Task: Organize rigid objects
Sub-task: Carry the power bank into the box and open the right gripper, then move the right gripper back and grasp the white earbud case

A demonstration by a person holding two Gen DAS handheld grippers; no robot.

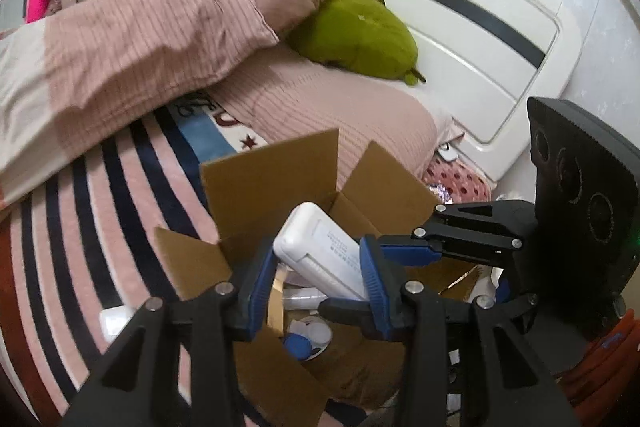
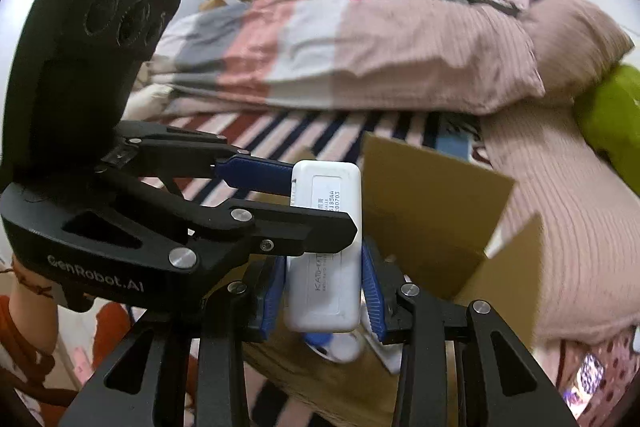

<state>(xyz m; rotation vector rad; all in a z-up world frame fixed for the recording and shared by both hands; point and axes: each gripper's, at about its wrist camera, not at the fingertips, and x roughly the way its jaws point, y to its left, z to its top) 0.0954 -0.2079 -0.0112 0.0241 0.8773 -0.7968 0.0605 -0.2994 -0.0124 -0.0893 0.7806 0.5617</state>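
Smooth white rounded-rectangle case (image 2: 324, 251), clamped over corrugated cardboard box (image 1: 272, 171)

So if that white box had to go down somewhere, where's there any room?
Free: striped blanket left of the cardboard box, up to the folded duvet. Crowded: the box floor, littered with white and blue bits; both grippers pinch the white case above it.
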